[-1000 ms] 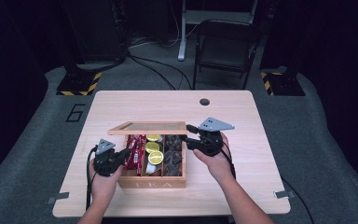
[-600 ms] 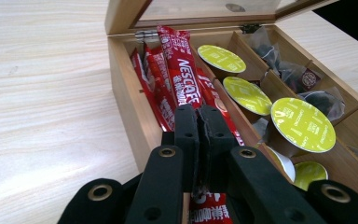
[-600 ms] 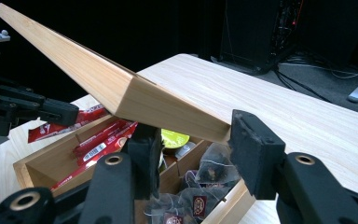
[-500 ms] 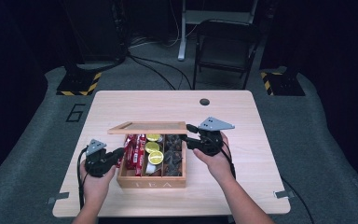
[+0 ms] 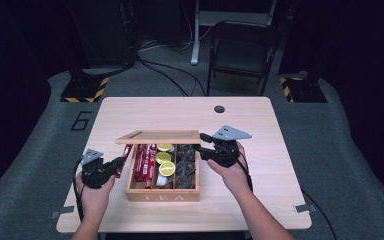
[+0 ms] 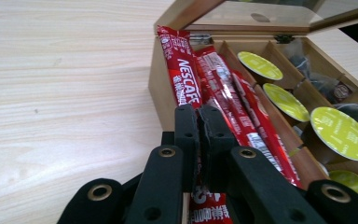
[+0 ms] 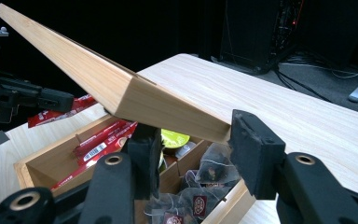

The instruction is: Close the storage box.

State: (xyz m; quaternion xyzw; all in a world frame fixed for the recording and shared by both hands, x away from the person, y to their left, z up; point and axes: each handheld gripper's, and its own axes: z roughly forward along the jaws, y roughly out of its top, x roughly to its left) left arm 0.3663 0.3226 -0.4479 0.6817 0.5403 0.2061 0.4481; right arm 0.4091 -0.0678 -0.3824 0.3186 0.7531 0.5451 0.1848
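Note:
A wooden tea box (image 5: 162, 196) stands mid-table with its glazed lid (image 5: 157, 136) raised. My right gripper (image 5: 202, 145) is shut on the lid's right end; in the right gripper view the pads (image 7: 256, 149) clamp the lid's (image 7: 98, 79) edge. My left gripper (image 5: 117, 164) sits just left of the box, shut on a red Nescafé stick (image 5: 125, 156). In the left gripper view the jaws (image 6: 199, 112) pinch that stick (image 6: 182, 70), which lies slanted over the box's left wall. More red sticks (image 5: 145, 162), green-topped capsules (image 5: 164, 159) and tea bags (image 5: 186, 165) fill the compartments.
The pale wooden table (image 5: 130, 110) has a round hole (image 5: 219, 109) near its far edge. A folding chair (image 5: 240, 50) and cables stand on the floor behind it. Bare tabletop lies left of the box (image 6: 51, 93).
My left hand has drawn back to the left, away from the box, pulling the red stick with it. The right gripper has kept the lid where it was.

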